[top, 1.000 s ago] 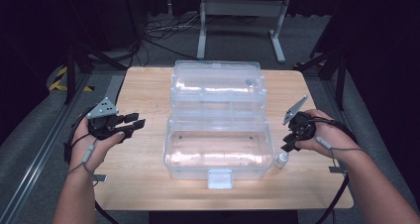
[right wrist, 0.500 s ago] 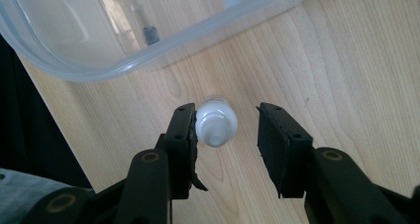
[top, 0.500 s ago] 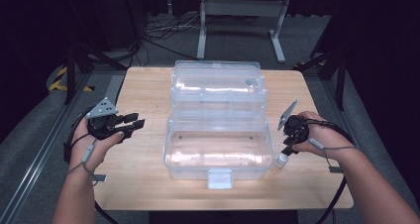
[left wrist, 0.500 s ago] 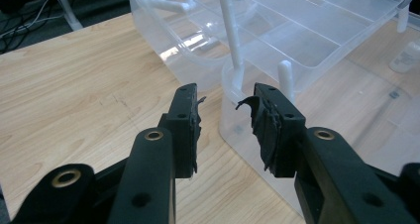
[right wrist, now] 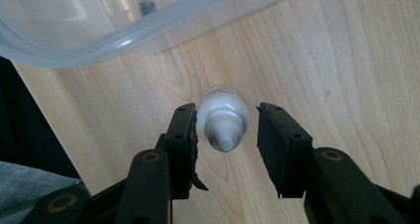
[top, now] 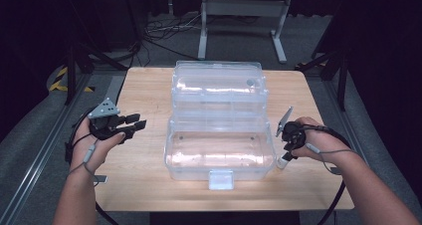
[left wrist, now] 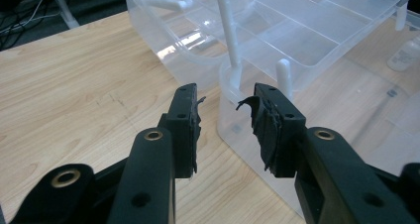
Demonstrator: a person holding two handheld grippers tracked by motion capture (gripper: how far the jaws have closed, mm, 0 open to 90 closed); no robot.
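Observation:
A small white bottle [right wrist: 223,121] stands upright on the wooden table [top: 149,85], just right of a clear plastic box [top: 219,158] whose lid [top: 216,85] lies open behind it. My right gripper [right wrist: 227,109] points down over the bottle [top: 281,164]. Its jaws have just been opening, and they straddle the bottle's top without pressing on it. My left gripper [top: 133,122] hovers open at the box's left side, with nothing between its jaws. In the left gripper view it [left wrist: 225,97] faces the box's near corner [left wrist: 237,80].
A white latch [top: 220,179] juts from the box's front wall near the table's front edge. Cables and metal stand legs [top: 239,31] lie on the floor beyond the table. Bare wood lies left of the box.
My right gripper has sunk toward the table and now sits around the bottle. The left gripper and the box have not moved.

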